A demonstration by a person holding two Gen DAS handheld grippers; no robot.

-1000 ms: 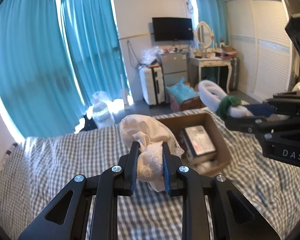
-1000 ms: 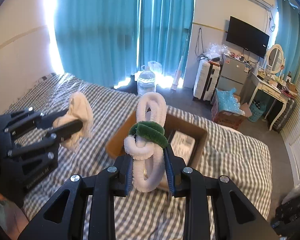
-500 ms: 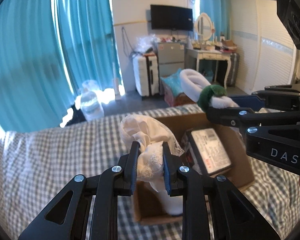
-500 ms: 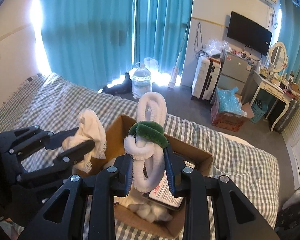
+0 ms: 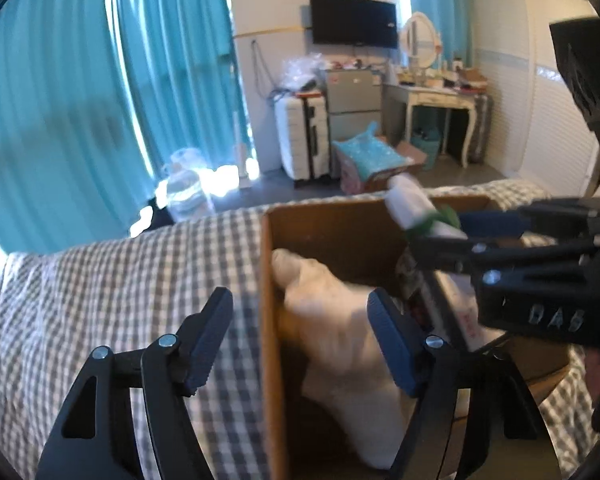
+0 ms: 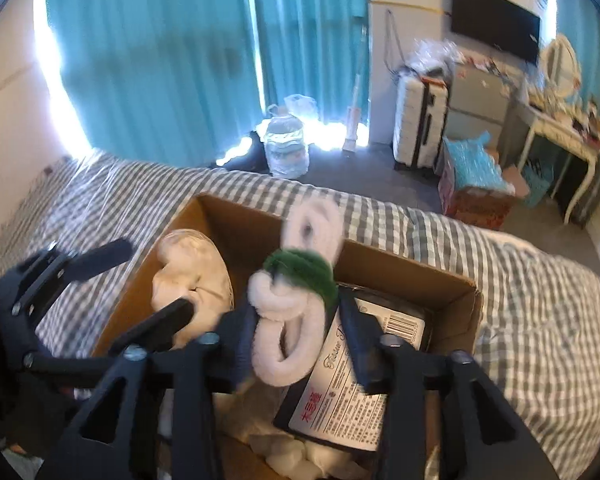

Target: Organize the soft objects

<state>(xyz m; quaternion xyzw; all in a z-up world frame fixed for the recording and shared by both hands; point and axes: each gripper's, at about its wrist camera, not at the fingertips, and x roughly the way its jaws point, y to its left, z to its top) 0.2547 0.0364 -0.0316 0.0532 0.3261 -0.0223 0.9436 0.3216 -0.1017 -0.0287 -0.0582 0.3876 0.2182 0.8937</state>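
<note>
Crowded cardboard box (image 6: 400, 264); open bedspread (image 5: 140, 272) leftward.

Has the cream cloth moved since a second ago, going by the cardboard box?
Yes. The cream cloth has dropped from short of the cardboard box down inside it, against its left wall, between the left gripper's opening jaws.

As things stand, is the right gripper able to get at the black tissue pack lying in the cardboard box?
Probably not directly: the right gripper, jaws opening, has the white and green fuzzy loop between its fingers, right above the tissue pack in the open-topped cardboard box.
</note>
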